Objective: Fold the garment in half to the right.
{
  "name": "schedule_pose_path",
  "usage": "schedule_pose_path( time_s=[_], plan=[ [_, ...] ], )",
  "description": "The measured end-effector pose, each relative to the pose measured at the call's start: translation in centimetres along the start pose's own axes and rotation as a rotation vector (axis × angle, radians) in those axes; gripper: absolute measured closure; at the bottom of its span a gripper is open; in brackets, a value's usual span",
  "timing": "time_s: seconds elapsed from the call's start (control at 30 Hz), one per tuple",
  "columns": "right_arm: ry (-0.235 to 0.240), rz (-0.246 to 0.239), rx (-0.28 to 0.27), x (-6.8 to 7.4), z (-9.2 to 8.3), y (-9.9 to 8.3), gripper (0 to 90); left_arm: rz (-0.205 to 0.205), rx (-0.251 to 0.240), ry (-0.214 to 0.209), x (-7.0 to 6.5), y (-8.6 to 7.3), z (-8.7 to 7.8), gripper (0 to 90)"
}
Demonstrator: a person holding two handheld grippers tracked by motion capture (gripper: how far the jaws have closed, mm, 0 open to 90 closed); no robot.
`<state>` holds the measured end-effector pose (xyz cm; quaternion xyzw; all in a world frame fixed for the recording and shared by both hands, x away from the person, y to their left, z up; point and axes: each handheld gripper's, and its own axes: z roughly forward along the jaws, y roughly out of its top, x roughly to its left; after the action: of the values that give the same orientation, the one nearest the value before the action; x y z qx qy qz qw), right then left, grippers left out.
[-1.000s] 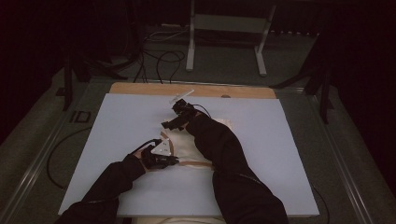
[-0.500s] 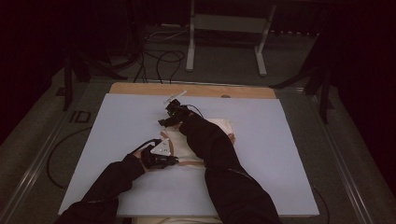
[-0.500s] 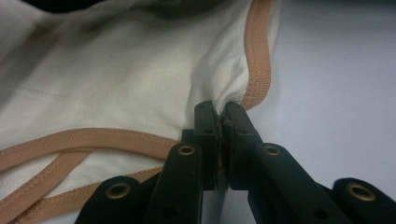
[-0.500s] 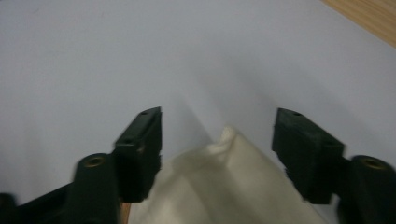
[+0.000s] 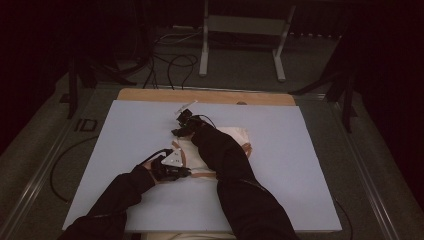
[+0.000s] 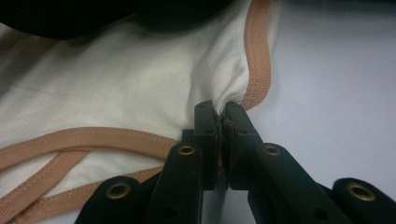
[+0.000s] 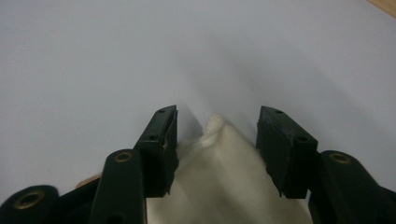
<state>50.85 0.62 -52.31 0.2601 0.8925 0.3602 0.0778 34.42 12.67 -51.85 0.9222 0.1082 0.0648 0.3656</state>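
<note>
Jaws on the left gripper point(image 6: 219, 140) are pressed together, pinching the cream garment point(image 6: 116, 98) right at its tan-trimmed edge point(image 6: 259, 60); cloth fans out ahead and to the left of the jaw tips, bare worktop point(image 6: 336, 93) to their right. Looks like an anchor grip, holding that hem corner down so the rest can be pulled flat. Jaws on the right gripper point(image 7: 217, 140) stand half spread and have just been closing, with a peaked corner of the same garment point(image 7: 224, 163) between them; pads look short of pressing it, a gap shows on the right side. Beyond those tips, plain worktop point(image 7: 140, 56). From above, the left gripper point(image 5: 172, 167) sits at the near end of the garment point(image 5: 235, 137) and the right gripper point(image 5: 184, 125) at the far end, so my read is a two-point hold to stretch or fold it. No containers on the worktop point(image 5: 125, 130); the garment lies flat on it.
</note>
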Motion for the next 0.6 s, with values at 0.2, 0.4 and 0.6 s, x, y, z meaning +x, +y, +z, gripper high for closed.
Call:
schedule_pose_path(
  time_s=[0.2, 0.4, 0.6],
  plan=[
    [-0.005, -0.063, 0.006, 0.8, 0.0, 0.1, 69.7, -0.002, 0.002, 0.001, 0.0, 0.0, 0.0, 86.3],
    [-0.004, -0.055, 0.012, 0.6, -0.3, 0.2, 87.1, -0.003, 0.005, -0.006, 0.1, 0.0, 0.0, 86.5],
    [0.013, -0.045, -0.005, 0.5, -1.3, 0.4, 87.8, -0.001, 0.004, -0.006, 0.1, 0.1, 0.0, 86.6]
  ],
)
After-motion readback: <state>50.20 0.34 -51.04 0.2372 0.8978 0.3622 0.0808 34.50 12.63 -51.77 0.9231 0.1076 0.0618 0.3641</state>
